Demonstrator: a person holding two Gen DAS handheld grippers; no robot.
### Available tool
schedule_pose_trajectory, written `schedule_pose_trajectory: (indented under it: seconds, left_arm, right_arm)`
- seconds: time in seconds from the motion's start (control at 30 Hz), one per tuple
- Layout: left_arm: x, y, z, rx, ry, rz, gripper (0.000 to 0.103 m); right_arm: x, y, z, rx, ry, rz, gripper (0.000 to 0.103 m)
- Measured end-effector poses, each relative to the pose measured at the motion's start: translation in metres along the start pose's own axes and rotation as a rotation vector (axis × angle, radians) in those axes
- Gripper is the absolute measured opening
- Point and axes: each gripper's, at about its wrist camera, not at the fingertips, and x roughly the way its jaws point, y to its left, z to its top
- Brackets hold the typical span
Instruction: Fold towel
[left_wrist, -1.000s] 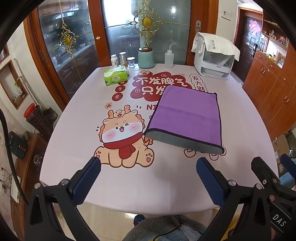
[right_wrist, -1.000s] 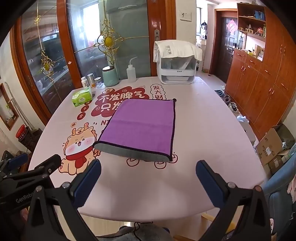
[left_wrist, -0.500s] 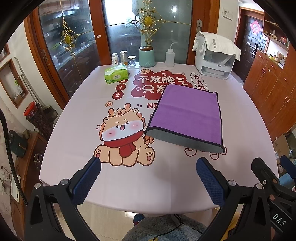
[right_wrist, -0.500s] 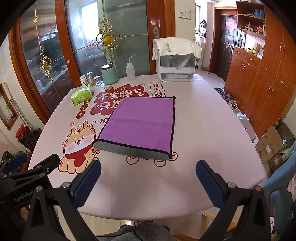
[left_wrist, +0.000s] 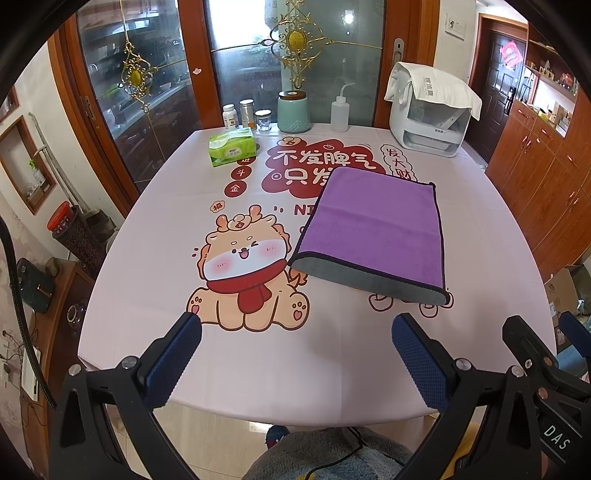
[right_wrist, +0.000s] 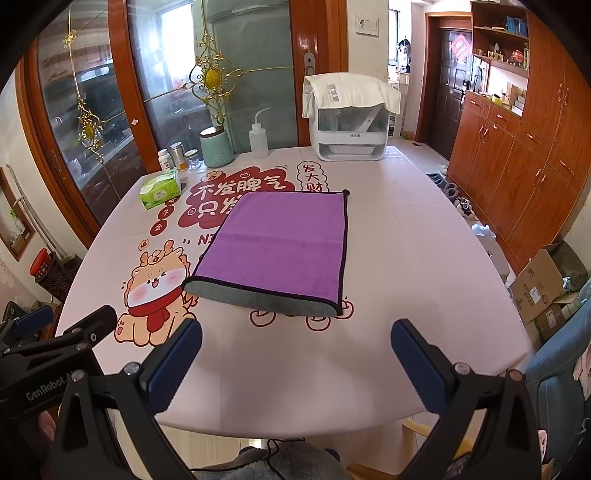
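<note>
A purple towel (left_wrist: 376, 225) with a grey underside and dark trim lies flat on the table (left_wrist: 155, 236), folded over, its grey near edge showing. It also shows in the right wrist view (right_wrist: 280, 247). My left gripper (left_wrist: 295, 354) is open and empty, held above the table's near edge, well short of the towel. My right gripper (right_wrist: 295, 358) is open and empty, also near the front edge, short of the towel. The left gripper's body shows at the lower left of the right wrist view (right_wrist: 55, 347).
At the table's far side stand a green tissue pack (left_wrist: 232, 148), small jars (left_wrist: 247, 114), a teal canister (left_wrist: 293, 112), a squeeze bottle (left_wrist: 340, 114) and a white appliance with a cloth over it (left_wrist: 430, 110). Wooden cabinets (right_wrist: 517, 155) line the right.
Both grippers have drifted slightly forward and up; the towel sits a little lower in the views. Both stay open and nothing has been taken hold of.
</note>
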Motion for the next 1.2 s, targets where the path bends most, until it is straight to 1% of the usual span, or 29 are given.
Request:
schedule_pose_trajectory:
  seconds: [1.2]
  left_arm:
    - [0.0026, -0.0013, 0.0000, -0.001, 0.006, 0.001, 0.103]
  right_arm:
    - [0.0025, 0.0072, -0.0015, -0.010, 0.013, -0.012, 0.103]
